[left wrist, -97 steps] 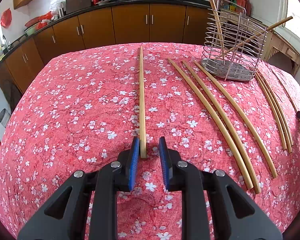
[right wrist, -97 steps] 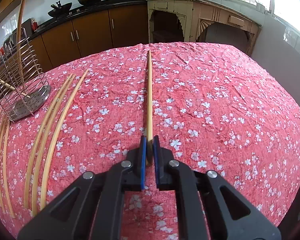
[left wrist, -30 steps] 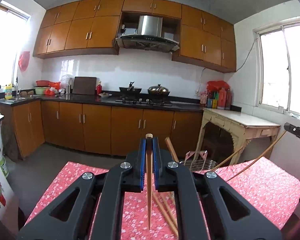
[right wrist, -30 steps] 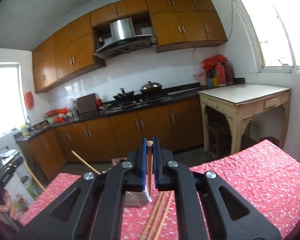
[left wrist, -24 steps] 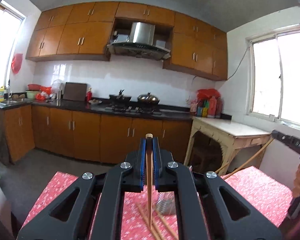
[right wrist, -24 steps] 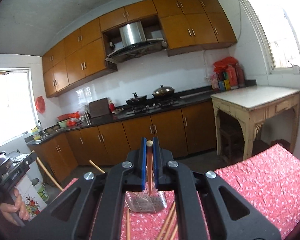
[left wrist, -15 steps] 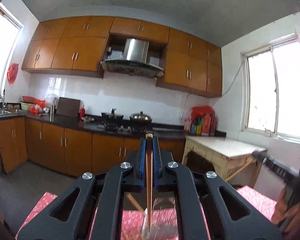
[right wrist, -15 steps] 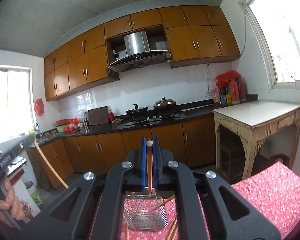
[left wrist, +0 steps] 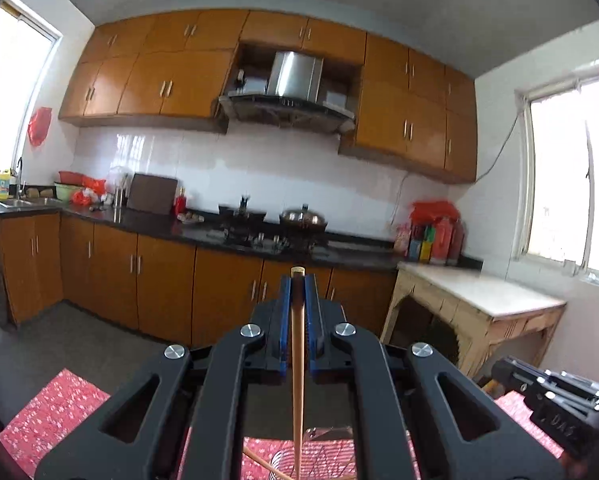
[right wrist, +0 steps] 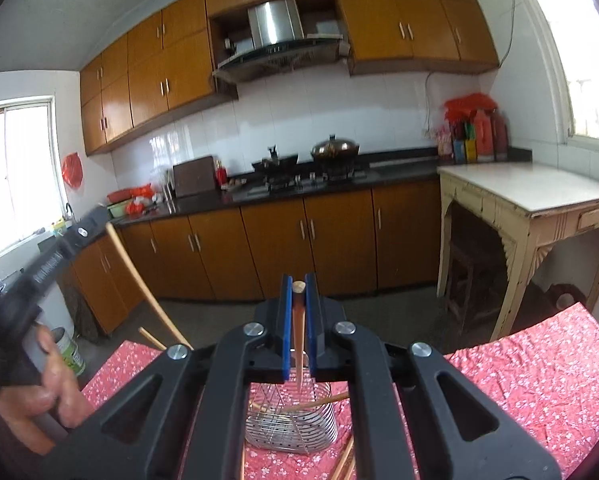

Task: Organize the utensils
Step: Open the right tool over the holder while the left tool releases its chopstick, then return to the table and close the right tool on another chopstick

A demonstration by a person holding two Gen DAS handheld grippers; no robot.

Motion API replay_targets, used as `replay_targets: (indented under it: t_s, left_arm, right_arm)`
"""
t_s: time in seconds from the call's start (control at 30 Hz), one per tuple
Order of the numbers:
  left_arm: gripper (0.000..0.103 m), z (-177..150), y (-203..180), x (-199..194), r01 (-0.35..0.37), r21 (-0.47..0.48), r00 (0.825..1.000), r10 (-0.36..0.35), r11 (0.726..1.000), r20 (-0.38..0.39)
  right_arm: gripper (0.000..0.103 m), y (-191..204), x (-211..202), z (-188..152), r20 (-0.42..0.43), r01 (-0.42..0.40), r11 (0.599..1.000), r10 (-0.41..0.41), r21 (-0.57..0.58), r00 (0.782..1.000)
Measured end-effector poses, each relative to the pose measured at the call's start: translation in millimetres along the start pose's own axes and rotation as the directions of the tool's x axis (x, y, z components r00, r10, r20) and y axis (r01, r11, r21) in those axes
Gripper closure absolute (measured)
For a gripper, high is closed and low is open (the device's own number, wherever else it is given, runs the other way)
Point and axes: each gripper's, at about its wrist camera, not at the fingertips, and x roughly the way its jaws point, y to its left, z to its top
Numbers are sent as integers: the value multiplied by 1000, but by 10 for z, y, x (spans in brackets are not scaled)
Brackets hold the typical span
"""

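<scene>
My left gripper (left wrist: 298, 280) is shut on a long wooden chopstick (left wrist: 297, 380) that hangs point down toward the wire utensil basket (left wrist: 323, 458), whose rim shows at the bottom edge. My right gripper (right wrist: 298, 285) is shut on another chopstick (right wrist: 299, 356), its tip just above the same wire basket (right wrist: 291, 420). The basket stands on the red floral tablecloth (right wrist: 531, 376) and holds a slanted chopstick (right wrist: 319, 402). The left gripper and its chopstick (right wrist: 143, 284) show at the left of the right wrist view. The right gripper body (left wrist: 555, 404) shows at the lower right of the left wrist view.
Loose chopsticks (right wrist: 343, 460) lie on the cloth in front of the basket. Brown kitchen cabinets (right wrist: 299, 240) and a counter with pots are behind the table. A cream side table (right wrist: 531, 208) stands at the right. A hand (right wrist: 47, 376) grips the left tool.
Both grippers took chopsticks off the cloth, lifted them and turned them point down. Over the last second both moved in over the wire basket.
</scene>
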Motion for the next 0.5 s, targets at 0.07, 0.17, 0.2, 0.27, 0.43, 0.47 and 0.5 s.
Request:
replay_targets:
  t_s: [0.07,0.17,0.2,0.27,0.43,0.47,0.5]
  left_arm:
    - [96,-88,-7,88,-5,9,1000,6,1000,-27]
    - [96,-203,-17,226,-18,28,997,20,999,-78]
    - [96,-232,-19,269,-20,36,994,24,999,-102]
    - [96,-257,-27,332,-33,52,990,40,998,-136]
    - [65,-179,83,245,-68,45,989,73,997,-130]
    - [62,-144,113,228,-75,45,990,80,996,-116]
    - [62,-120,133,189,-79,46,991,83,996,-106]
  right_arm:
    - [96,-16,144,-16,-29,-2,1000,2,7,1000]
    - [96,-34,331,-38,-48,12,1000,-11,14,999]
    - [96,-39,374,-30,-47,16,1000,-15,15,999]
    - [94,-49,426,-30,-53,26,999,-24,26,998]
    - [68,-145,389,-6,-15,106,994,-106,38,994]
    - [67,-182,359,-3,-9,113,993,-113,46,994]
    - [66,-221,320,-2,-5,116,992,-116,55,993]
